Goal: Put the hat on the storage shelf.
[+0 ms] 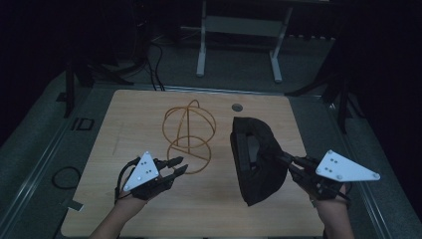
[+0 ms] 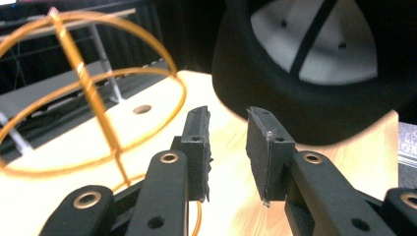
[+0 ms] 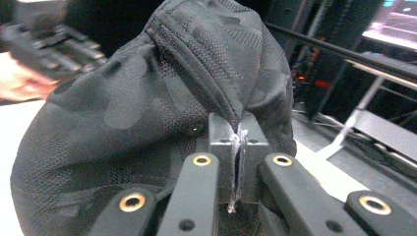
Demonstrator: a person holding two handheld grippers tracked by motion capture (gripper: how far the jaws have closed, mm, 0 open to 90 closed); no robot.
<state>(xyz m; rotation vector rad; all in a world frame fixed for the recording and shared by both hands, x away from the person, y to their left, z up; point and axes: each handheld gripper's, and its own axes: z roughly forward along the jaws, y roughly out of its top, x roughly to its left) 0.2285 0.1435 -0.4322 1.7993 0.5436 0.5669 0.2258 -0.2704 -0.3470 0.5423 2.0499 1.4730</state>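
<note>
High view: right gripper [image 1: 287, 162] pinches the black cap [image 1: 256, 159], lengthwise near-to-far; left gripper [image 1: 178, 167] gapes empty.

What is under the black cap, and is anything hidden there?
The cap rests on the wooden table, pinched by the right gripper. Its white lining shows in the left gripper view. The table beneath the cap is covered, so nothing there can be judged.

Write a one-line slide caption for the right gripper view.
Right tongs shut on a fold of the black cap.
</note>
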